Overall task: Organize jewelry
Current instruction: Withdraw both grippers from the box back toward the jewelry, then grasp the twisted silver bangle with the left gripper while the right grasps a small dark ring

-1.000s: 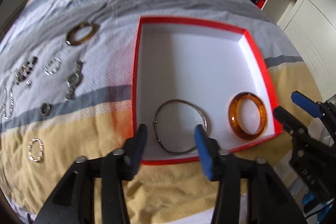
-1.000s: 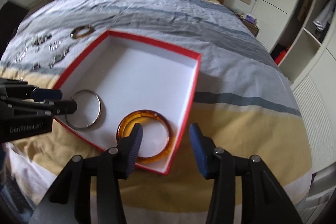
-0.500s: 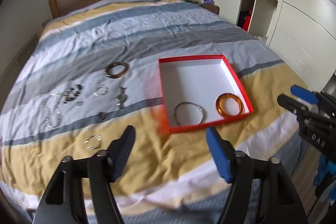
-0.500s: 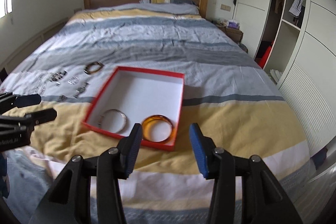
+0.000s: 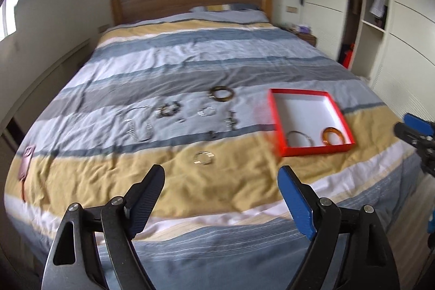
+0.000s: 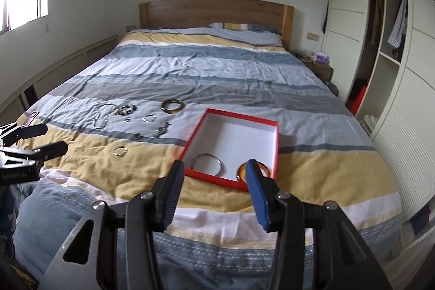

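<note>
Both hand-held grippers, left (image 5: 220, 182) and right (image 6: 213, 175), hang wide apart and empty over the bed's (image 5: 168, 197) foot. Ahead of the left lies a small silver bracelet (image 5: 204, 157); the red box (image 5: 316, 148) sits beyond to its right. The bracelet looks light, stiff and slippery: pinch across its rim.

The bed's duvet (image 6: 217, 72) is striped in blue, grey, white and mustard yellow, under a brown wooden headboard (image 6: 214, 12). The box (image 6: 274, 151) is red outside, white inside. In it lie an amber-orange bangle (image 5: 333, 136) and a silver bangle (image 5: 299, 139). At the box's 10 o'clock lies a dark brown bangle (image 6: 172, 105). The left tongs (image 5: 220, 197) have one black finger and one blue.
</note>
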Demonstrator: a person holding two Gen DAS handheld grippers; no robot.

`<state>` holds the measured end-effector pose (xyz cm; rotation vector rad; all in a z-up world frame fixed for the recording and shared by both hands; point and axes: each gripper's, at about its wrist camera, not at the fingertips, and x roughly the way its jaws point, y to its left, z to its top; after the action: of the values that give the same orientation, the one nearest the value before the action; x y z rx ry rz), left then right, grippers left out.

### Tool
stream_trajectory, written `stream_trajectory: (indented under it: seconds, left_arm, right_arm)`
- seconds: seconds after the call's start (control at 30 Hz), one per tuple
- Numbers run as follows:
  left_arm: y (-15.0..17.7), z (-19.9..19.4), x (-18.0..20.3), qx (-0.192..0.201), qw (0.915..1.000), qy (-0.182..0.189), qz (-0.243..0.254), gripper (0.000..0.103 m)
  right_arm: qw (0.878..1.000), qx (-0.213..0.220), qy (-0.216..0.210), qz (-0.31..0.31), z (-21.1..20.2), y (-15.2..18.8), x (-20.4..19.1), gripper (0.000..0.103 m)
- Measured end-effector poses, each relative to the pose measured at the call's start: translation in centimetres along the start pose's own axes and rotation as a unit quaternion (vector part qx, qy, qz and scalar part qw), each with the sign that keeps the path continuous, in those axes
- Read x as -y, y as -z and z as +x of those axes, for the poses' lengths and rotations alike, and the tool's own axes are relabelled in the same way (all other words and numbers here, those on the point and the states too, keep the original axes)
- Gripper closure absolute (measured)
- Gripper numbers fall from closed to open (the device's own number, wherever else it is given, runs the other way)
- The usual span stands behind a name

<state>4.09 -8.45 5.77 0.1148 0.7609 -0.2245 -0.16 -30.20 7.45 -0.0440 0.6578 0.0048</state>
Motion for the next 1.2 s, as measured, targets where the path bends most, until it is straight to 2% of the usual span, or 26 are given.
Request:
stream_trajectory:
  seconds: [0.3, 0.53, 0.83, 0.97, 1.2]
  left_arm:
    - [1.8, 0.6, -4.6, -0.009, 0.999, -0.034, -0.029, 0.019]
    - [2.2, 3.1, -6.2, -0.033, 0.9987, -0.014, -0.037, 0.019]
    - [2.1, 8.5, -5.8, -0.055, 0.9983, 0.015, 0.007, 0.019]
    - [1.9, 11.6, -6.0, -0.08, 0.9962, 0.029, 0.02, 0.023]
    - [0.6, 15.4, -5.8, -0.1, 0.9932, 0.044, 0.04, 0.026]
  right_arm:
    - [1.0, -0.006, -0.028, 0.008, 1.4, 0.1, -1.4, 0.058]
    - [0.998, -0.02, -0.057, 0.019, 4.5, -0.2, -1.6, 0.058]
    - [0.993, -0.058, -0.1, 0.006, 11.0, -0.5, -4.3, 0.058]
    - [0.991, -0.076, -0.112, 0.007, 13.6, -0.3, -5.1, 0.058]
    - [0.987, -0.1, -0.125, 0.006, 17.6, -0.5, -5.9, 0.058]
